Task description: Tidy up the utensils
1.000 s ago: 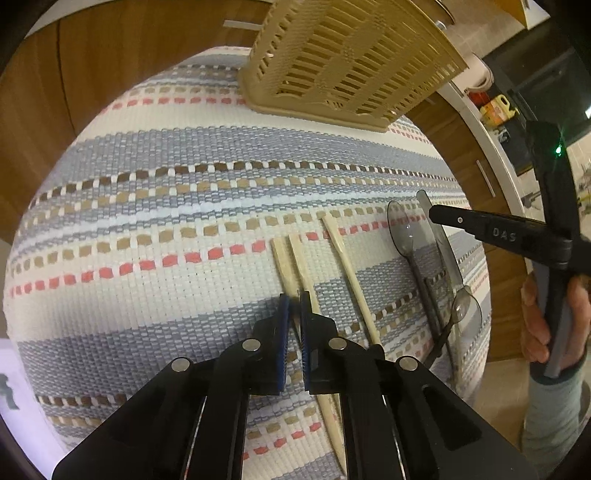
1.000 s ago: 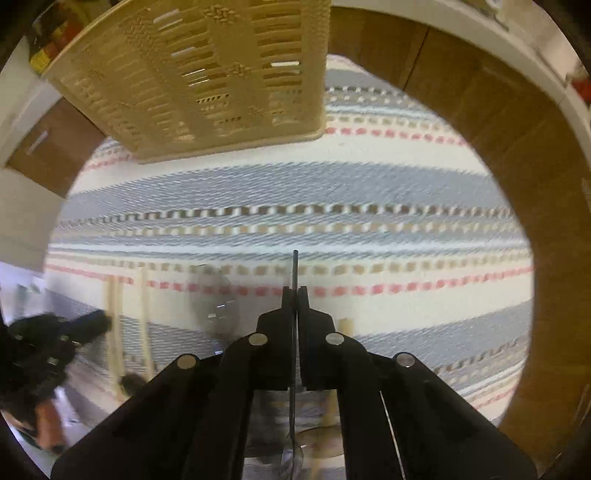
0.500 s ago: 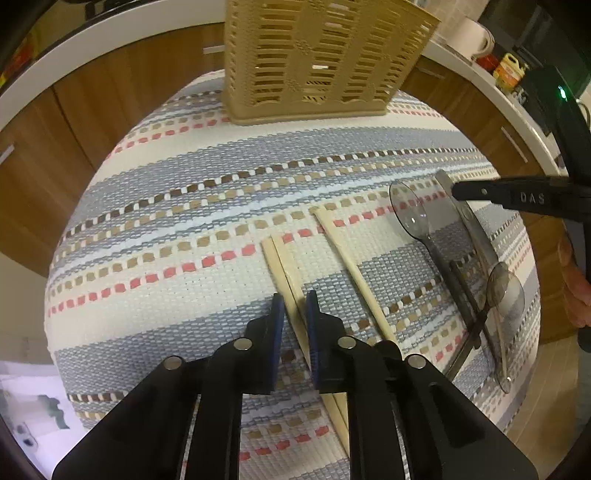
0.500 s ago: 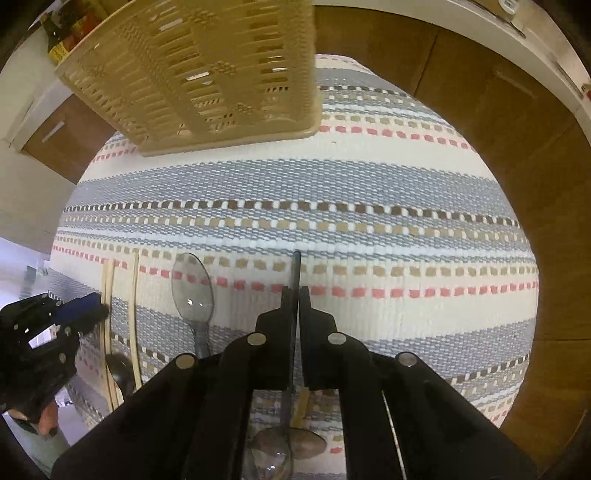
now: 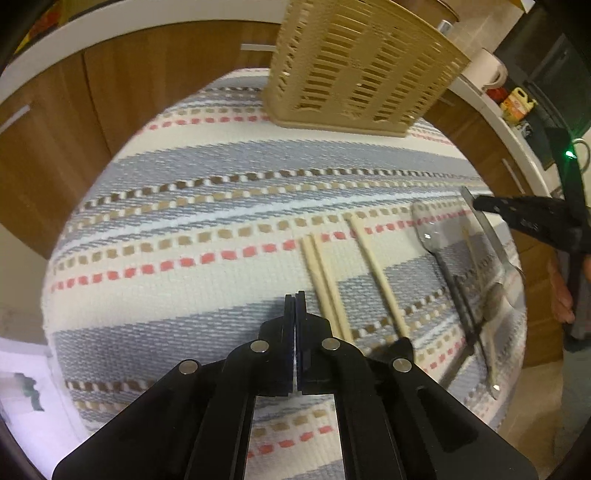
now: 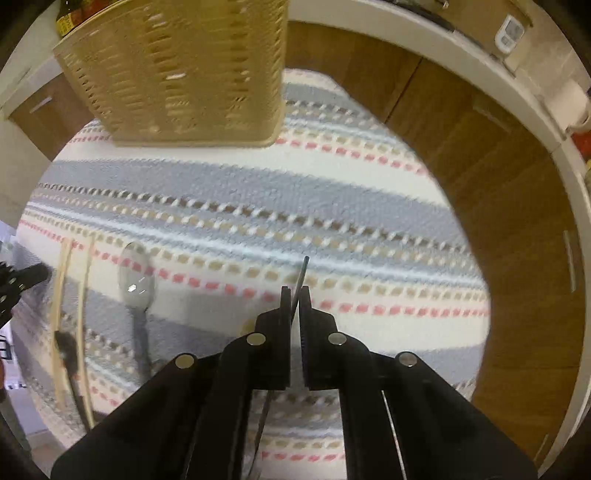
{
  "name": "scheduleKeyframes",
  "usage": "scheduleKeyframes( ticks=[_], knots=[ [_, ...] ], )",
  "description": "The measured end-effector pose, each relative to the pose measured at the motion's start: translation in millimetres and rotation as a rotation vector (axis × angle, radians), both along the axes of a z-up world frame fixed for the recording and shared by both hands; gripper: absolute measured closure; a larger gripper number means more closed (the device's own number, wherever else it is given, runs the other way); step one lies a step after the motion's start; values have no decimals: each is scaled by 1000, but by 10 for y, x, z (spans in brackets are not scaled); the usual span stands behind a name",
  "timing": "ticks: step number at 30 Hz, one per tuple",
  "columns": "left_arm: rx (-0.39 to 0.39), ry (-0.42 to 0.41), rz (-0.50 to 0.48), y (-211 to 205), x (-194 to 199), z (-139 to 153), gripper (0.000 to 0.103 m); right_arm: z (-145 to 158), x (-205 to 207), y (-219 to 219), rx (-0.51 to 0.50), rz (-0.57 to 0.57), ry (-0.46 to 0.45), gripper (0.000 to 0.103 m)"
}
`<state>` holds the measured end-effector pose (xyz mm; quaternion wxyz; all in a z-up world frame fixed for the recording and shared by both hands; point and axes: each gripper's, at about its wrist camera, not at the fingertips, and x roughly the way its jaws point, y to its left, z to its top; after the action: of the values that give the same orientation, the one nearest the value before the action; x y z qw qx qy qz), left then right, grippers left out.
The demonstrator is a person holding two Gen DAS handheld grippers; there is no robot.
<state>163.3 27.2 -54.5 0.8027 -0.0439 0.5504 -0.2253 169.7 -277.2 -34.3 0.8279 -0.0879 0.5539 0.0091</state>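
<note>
A tan slotted utensil basket (image 5: 362, 70) stands at the far side of the striped mat (image 5: 203, 206); it also shows in the right wrist view (image 6: 181, 70). Three wooden chopsticks (image 5: 325, 284) lie on the mat, with a clear plastic spoon (image 5: 428, 236) and other dark cutlery to their right. My left gripper (image 5: 295, 299) is shut and empty, just left of the chopsticks. My right gripper (image 6: 294, 291) is shut on a thin dark utensil handle (image 6: 301, 277), held above the mat; it appears at the right in the left wrist view (image 5: 480, 202). A spoon (image 6: 136, 286) and chopsticks (image 6: 61, 295) lie left of it.
The mat covers a small table with wooden cabinets (image 5: 74, 110) and a white counter (image 6: 443, 33) behind it. Bottles and a mug (image 5: 491, 70) stand on the counter. The mat edge drops off at the right (image 5: 517, 332).
My left gripper has shut and shifted left, off the chopsticks, which stay on the mat. My right gripper has lifted with the dark utensil and tilted it.
</note>
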Motion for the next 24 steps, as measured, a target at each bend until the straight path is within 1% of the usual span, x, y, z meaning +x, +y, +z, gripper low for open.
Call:
scheduleKeyframes(
  ticks=[1,2,4,6,8,9,11,13,15,18,21,23,24],
  knots=[
    [-16,8,-3,20,-3,3,103,-10,8,-35,14,9,18,99],
    [-33,16,-3,26,-1,5,103,-18,7,-104,52,7,45,99],
    [-58,27,0,79,32,1,103,-14,8,-222,108,-17,64,98],
    [-89,45,9,127,47,-11,103,-22,-5,-354,140,-42,78,90],
    [-105,62,9,168,52,-28,103,-19,-53,-460,169,-62,87,72],
    [-110,69,-2,176,44,-28,103,-17,-81,-506,183,-64,87,69],
    [-114,80,-14,209,30,-28,91,-13,-142,-549,203,-59,90,63],
    [-120,82,-16,189,19,-28,90,-10,-196,-537,204,-47,91,62],
    [-102,74,-11,155,11,-33,90,-16,-241,-492,198,-39,94,62],
    [-45,42,-13,-16,-17,-20,91,16,-329,-426,190,-27,94,62],
    [29,1,-20,-203,-59,4,91,49,-358,-400,175,-19,83,62],
    [90,-37,-29,-302,-105,20,90,43,-349,-459,181,-23,79,62],
    [114,-53,-30,-344,-125,25,90,20,-311,-409,183,-28,78,62]
  ],
)
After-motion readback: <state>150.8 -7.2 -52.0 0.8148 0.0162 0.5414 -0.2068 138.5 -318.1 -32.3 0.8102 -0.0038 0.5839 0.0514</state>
